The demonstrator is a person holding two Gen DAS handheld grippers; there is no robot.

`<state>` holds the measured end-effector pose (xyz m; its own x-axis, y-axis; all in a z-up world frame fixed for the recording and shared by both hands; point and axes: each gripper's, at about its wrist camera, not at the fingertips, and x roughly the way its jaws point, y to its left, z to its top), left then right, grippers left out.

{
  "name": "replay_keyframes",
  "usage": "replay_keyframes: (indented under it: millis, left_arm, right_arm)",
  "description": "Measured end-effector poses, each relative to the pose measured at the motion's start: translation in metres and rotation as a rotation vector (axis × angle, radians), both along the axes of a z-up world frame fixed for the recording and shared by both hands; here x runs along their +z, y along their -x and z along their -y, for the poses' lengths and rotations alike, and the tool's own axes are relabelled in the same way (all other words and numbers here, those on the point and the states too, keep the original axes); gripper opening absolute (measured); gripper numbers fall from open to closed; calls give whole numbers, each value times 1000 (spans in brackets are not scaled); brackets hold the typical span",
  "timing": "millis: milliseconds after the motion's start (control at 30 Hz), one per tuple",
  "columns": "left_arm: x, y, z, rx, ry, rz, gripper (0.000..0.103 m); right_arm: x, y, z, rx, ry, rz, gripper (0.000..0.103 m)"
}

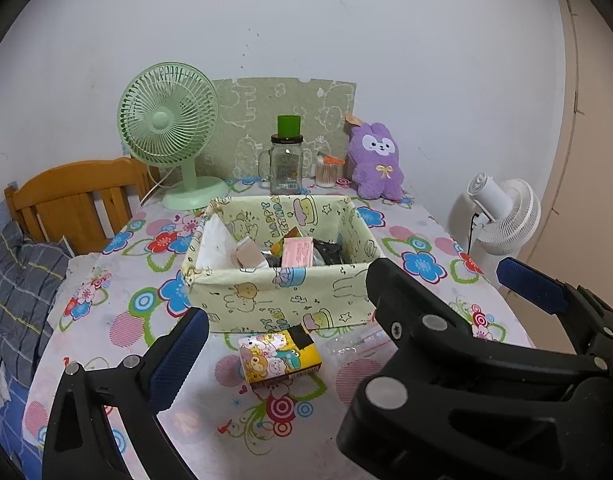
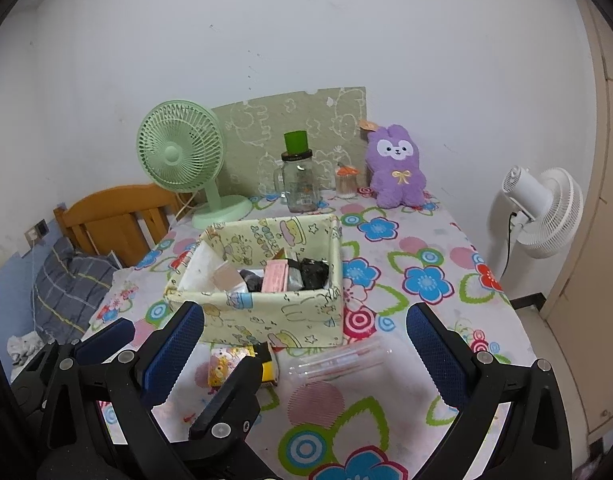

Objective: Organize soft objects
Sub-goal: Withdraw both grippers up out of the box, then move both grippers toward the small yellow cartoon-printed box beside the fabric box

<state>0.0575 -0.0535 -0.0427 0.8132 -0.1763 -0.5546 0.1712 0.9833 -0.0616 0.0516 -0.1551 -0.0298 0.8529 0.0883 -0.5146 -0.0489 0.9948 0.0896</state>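
A pale green cartoon-print fabric box (image 1: 282, 300) (image 2: 266, 316) stands mid-table and holds several small packets. A yellow cartoon tissue pack (image 1: 280, 356) (image 2: 242, 364) lies just in front of it, beside a clear plastic bag with pink stripes (image 2: 334, 364) (image 1: 358, 344). A purple plush bunny (image 1: 376, 162) (image 2: 398, 168) sits upright at the back right. My left gripper (image 1: 346, 320) is open and empty above the tissue pack. My right gripper (image 2: 306, 344) is open and empty, over the plastic bag. In the left wrist view the right gripper's body fills the lower right.
A green desk fan (image 1: 170, 136) (image 2: 182, 160), a glass jar with a green lid (image 1: 286, 160) (image 2: 298, 176) and a cotton swab holder (image 2: 346, 182) stand at the back. A white floor fan (image 2: 542, 212) is right of the floral-cloth table (image 2: 406, 248); a wooden headboard (image 1: 74, 200) and bedding are left.
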Motion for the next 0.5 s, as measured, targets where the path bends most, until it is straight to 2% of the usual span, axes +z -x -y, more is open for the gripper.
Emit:
replay_keyframes:
  millis: [500]
  left_arm:
    - [-22, -5, 5, -12, -15, 0, 102]
  right_arm:
    - [-28, -6, 4, -15, 12, -26, 102]
